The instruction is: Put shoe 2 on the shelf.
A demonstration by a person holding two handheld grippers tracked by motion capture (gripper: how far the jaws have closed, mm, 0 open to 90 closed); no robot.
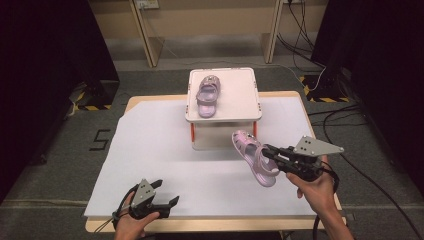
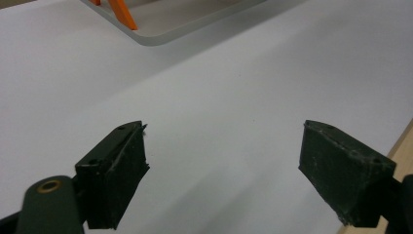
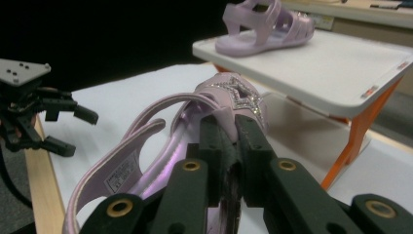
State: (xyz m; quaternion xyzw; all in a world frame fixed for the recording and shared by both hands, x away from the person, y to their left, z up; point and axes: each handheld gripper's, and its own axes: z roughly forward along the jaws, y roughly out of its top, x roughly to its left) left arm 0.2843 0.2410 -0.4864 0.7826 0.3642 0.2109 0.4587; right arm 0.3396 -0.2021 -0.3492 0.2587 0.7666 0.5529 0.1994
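The right gripper (image 1: 272, 154) clamps the side of a pale lilac jelly sandal (image 1: 254, 157) with a glittery star on its strap, holding it tilted above the white table cover (image 1: 150, 150), just in front of the raised white tray (image 1: 240, 100), where its twin sandal (image 1: 207, 95) lies. The left gripper (image 1: 165, 194) rests open and empty at the near edge.

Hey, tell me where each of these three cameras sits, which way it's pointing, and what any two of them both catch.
High view: above the person's side, looking forward and down on the table; both forearms, left gripper, right gripper.
Left gripper view: rides the left gripper, facing the white sheet; open jaws.
Right gripper view: rides the right gripper, shut on the held sandal.
Shared: high and right gripper views both show the raised tray with the second sandal.
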